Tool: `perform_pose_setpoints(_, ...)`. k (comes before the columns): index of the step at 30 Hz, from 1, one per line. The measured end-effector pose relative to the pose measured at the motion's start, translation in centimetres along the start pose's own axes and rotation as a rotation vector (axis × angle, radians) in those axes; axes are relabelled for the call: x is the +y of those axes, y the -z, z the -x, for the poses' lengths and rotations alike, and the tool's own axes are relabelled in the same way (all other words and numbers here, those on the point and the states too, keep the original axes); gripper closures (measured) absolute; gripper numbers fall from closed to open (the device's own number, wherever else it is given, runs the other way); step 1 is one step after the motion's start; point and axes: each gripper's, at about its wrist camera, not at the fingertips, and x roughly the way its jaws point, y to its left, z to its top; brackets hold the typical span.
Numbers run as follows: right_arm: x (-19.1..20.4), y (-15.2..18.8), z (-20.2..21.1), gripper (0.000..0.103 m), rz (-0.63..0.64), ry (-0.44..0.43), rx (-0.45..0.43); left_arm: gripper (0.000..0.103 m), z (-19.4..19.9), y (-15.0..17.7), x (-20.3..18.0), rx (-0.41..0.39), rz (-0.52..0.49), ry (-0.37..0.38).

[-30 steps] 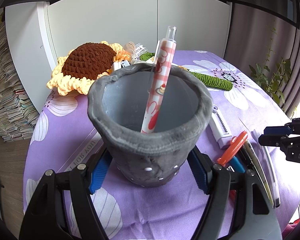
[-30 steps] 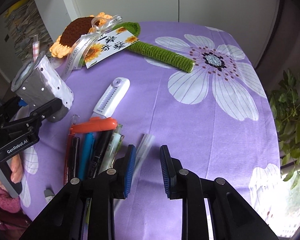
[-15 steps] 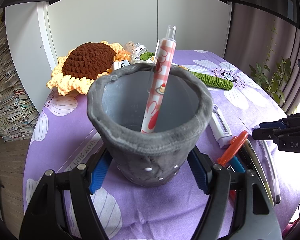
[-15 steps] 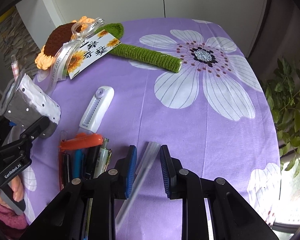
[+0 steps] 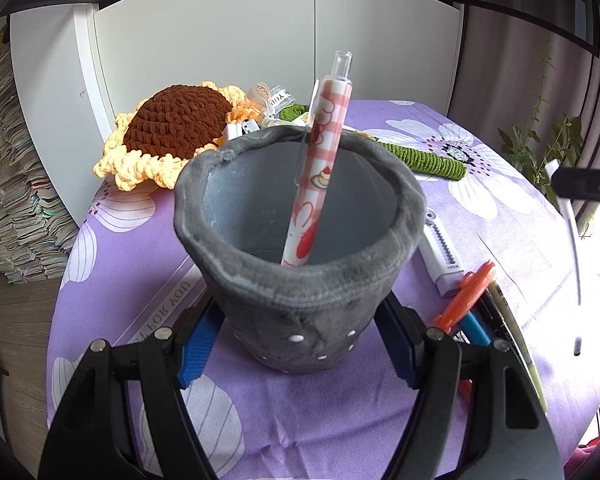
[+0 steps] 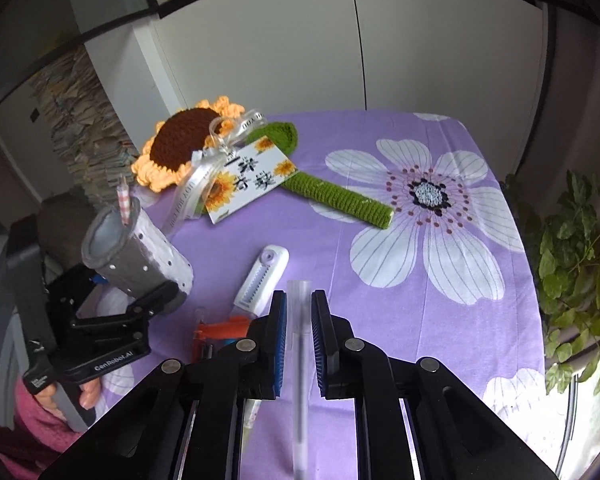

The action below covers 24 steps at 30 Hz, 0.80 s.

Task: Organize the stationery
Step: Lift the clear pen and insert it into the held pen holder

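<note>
A purple tablecloth (image 6: 440, 288) with big white flowers covers the table, white cabinet doors (image 6: 340, 40) behind it, and our landmark is the grey felt pen cup (image 5: 300, 264). We see the left gripper (image 5: 296, 344) clamped on that cup, blue pads pressed to both sides of its lower wall, the cup tilted a little as the right wrist view shows it (image 6: 134, 252). Inside the cup stands a pink checked pen (image 5: 318, 168), leaning on the far rim, its clear top sticking out above.

Over to the right gripper (image 6: 299, 320): its jaws are closed down narrow on a clear pen (image 6: 300, 360), which runs lengthwise between the pads, tip poking out ahead, barrel trailing back toward the camera. It is lifted off the cloth, to the right of the cup and well apart from it. From the left wrist view we catch that same pen (image 5: 574, 256) hanging steeply at the right edge.

Just right of the cup lies a white correction tape (image 6: 262, 276). Nearer us than that, a bundle of pens with an orange clip (image 5: 466, 296) stays on the cloth. Behind the cup we have a crocheted sunflower (image 6: 176, 146), with a ribboned gift card (image 6: 246, 178) beside it across its green stem (image 6: 340, 196). A leafy plant (image 6: 576, 264) sits off the table's right edge.
</note>
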Motion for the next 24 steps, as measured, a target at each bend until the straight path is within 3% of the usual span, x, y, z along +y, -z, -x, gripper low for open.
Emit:
perform_pose_setpoints(12, 3.6, -3.6, 6.0, 0.090, 0.060, -0.169, -0.284, 0.031, 0.0, 0.0, 0.0, 0.000, -0.001, 0.000)
perform_pose_setpoints(18, 7.4, -6.7, 4.5, 0.090, 0.085, -0.338, -0.392, 0.031, -0.1, 0.1, 0.4, 0.001, 0.000, 0.001)
perform_pose_setpoints(24, 9.5, -8.5, 1.5, 0.090, 0.068, -0.435, -0.459, 0.031, 0.0, 0.1, 0.4, 0.001, 0.001, 0.002)
